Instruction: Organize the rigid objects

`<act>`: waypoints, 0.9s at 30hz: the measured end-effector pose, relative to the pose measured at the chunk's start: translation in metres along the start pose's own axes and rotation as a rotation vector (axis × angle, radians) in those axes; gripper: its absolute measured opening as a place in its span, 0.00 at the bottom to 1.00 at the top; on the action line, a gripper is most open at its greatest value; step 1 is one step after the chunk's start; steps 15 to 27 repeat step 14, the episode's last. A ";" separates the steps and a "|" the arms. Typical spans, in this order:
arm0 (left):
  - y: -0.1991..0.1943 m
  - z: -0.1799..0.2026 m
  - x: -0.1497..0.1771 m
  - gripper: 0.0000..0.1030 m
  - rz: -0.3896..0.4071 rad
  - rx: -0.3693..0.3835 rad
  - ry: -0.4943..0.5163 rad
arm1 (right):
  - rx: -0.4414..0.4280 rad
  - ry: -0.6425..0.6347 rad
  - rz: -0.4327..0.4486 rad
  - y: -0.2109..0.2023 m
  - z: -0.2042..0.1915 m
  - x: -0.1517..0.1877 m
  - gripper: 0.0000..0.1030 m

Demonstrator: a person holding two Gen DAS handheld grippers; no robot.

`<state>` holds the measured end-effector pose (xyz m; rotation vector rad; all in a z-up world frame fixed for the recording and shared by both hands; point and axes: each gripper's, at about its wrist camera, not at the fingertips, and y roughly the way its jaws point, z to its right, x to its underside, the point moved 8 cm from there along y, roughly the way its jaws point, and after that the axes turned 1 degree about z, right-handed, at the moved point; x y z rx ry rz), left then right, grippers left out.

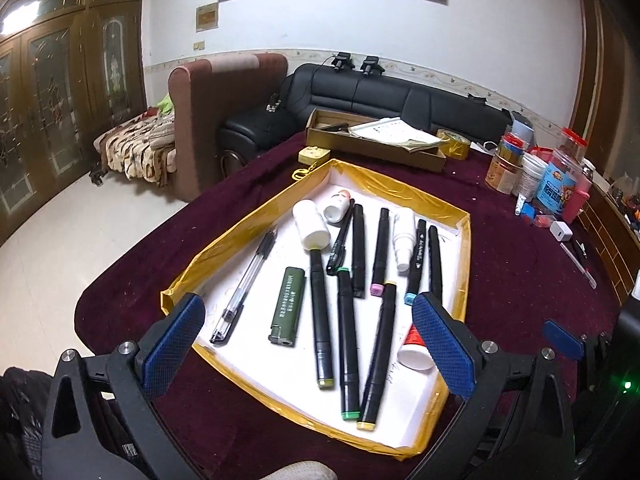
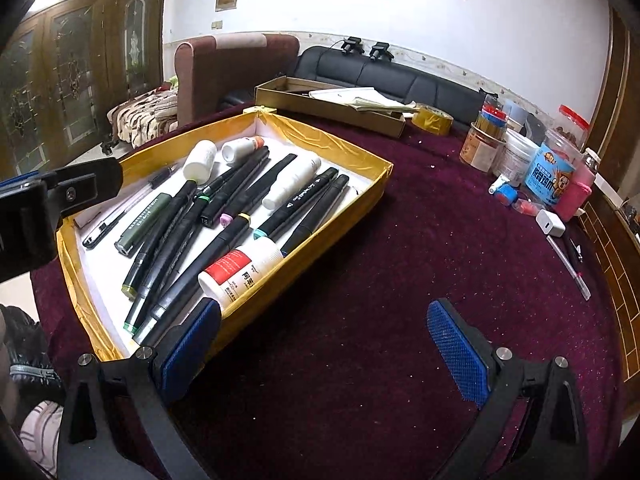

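Markers (image 1: 347,336), a clear pen (image 1: 244,288), a green lighter (image 1: 287,307) and several small white bottles lie loose in the shallow tray (image 1: 224,256) with the gold-taped rim, which sits on the dark red cloth of the counter (image 2: 400,280). We judge all of these light, stiff and rather slick: the round marker barrels will roll or spin if pinched near an end, so we would take each across the middle of its barrel, with the pads square to its length. The markers lie close together, some crossing, so a single one may drag its neighbour. The red-labelled bottle (image 2: 236,272) rests against the near wall of the tray; its smooth plastic wants a grip across the body, not the cap. Our left tongs (image 1: 312,348) hang wide over the tray, holding nothing. Our right tongs (image 2: 324,344) are also spread wide and empty, over bare cloth just beside the tray.
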<state>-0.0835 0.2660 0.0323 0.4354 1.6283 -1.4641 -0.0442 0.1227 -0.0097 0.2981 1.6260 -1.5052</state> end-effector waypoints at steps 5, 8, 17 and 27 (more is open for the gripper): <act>0.007 -0.006 0.001 1.00 -0.018 0.001 -0.013 | -0.002 -0.003 -0.009 0.001 -0.004 -0.001 0.99; 0.007 -0.008 0.001 1.00 -0.014 0.000 -0.016 | -0.001 -0.014 -0.010 0.002 -0.007 -0.002 0.99; 0.006 -0.001 0.001 1.00 -0.050 0.027 0.008 | -0.019 0.010 -0.026 0.003 -0.004 -0.002 0.99; 0.006 -0.001 0.001 1.00 -0.050 0.027 0.008 | -0.019 0.010 -0.026 0.003 -0.004 -0.002 0.99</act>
